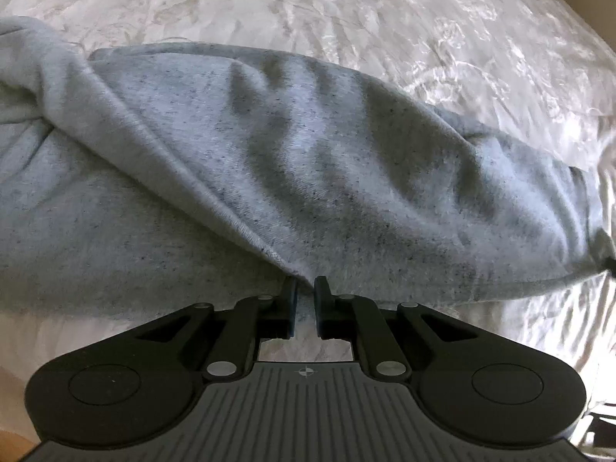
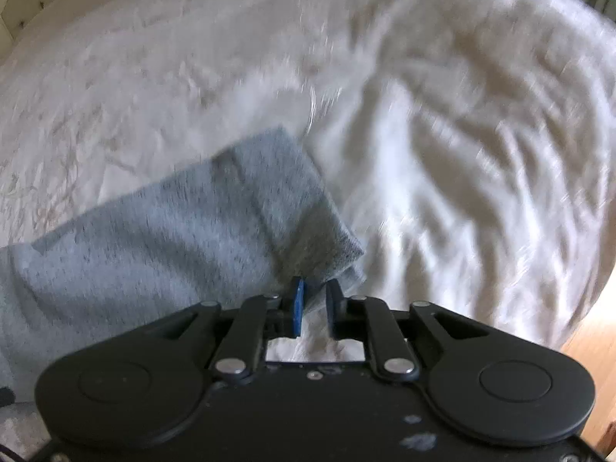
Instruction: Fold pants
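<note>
In the left wrist view we see the grey pants spread across the middle of the bed, which is covered in a wrinkled white sheet. One layer of the fabric is folded over another, its edge running diagonally from about 10 o'clock down toward 6 o'clock, where it meets our left hand-held gripper. That gripper's jaws are nearly together, and the fabric's lower edge dips between their tips, so we read it as clenched on the pants. In the right wrist view, which is blurred, the ribbed cuff at the end of a leg sits near the centre, with the leg trailing off toward 8 o'clock. Our right hand-held gripper has its jaws drawn close around the near edge of the cuff, gripping it; one finger carries a blue pad. The rumpled sheet fills the frame from 12 to 4 o'clock.
</note>
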Motion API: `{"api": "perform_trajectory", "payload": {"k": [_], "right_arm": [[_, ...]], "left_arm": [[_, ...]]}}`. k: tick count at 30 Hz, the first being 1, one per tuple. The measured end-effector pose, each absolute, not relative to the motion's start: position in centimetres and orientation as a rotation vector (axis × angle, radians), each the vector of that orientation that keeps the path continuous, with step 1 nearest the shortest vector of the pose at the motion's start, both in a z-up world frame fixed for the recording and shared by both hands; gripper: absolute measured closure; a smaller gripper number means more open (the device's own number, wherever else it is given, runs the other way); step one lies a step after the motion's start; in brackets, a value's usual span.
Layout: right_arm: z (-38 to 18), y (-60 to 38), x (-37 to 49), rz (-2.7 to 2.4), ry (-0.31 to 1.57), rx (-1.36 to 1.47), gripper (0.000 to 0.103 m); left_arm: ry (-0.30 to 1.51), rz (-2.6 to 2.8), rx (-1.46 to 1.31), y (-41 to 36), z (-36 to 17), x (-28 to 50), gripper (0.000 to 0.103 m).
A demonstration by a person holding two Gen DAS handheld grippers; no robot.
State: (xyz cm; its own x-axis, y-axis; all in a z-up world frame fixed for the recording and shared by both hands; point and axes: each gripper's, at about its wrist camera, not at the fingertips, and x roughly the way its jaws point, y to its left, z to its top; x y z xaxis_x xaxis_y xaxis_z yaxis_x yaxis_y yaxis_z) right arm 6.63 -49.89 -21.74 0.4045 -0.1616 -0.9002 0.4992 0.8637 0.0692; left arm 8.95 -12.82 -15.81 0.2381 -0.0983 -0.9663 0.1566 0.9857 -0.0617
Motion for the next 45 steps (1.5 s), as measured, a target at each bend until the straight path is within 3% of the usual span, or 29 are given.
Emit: {"api": "perform_trajectory", "payload": {"k": [1,8,14,22,29,35,37,40,45], "right_arm": [[-20.9,-49.5,6.3,-0.432,1.05,0.331,0.085],[-16.5,-46.6,9.3,-0.179,0.88,0.256,0.084],[-18.1,-42.7,16.1,0.218,0.942,0.331,0.084],[-20.5,-36.1,23.3,0.547,1.031,0.162,0.084],[-23.2,-34.0,24.2,0.617,1.123,0.116,0.072],[-24.4,-33.0,24.4,0.635,1.146,0.125,0.069],[-24.5,-32.8,24.3,0.666,1.146,0.143,0.072],[-24.1,-32.6,24.1,0.702,1.134,0.15,0.101],[-21.9,-32.2,24.1,0.631,1.006,0.072,0.101]], "left_arm": [[1.317,-0.172,0.058,-12.8,-15.8,8.8,0.093],[1.361,-0.146,0.03,-13.5,-17.0,8.7,0.093],[1.385,-0.117,0.01,-13.2,-17.7,8.6,0.093],[1.391,-0.064,-0.049,-11.9,-18.3,8.8,0.093],[1.39,-0.034,-0.087,-10.8,-18.5,8.3,0.093],[1.388,-0.025,-0.093,-10.7,-18.4,8.2,0.093],[1.387,-0.024,-0.095,-10.7,-18.4,8.1,0.093],[1.384,-0.02,-0.096,-10.6,-18.5,8.0,0.093],[1.379,-0.017,-0.096,-10.8,-18.5,7.7,0.093]]}}
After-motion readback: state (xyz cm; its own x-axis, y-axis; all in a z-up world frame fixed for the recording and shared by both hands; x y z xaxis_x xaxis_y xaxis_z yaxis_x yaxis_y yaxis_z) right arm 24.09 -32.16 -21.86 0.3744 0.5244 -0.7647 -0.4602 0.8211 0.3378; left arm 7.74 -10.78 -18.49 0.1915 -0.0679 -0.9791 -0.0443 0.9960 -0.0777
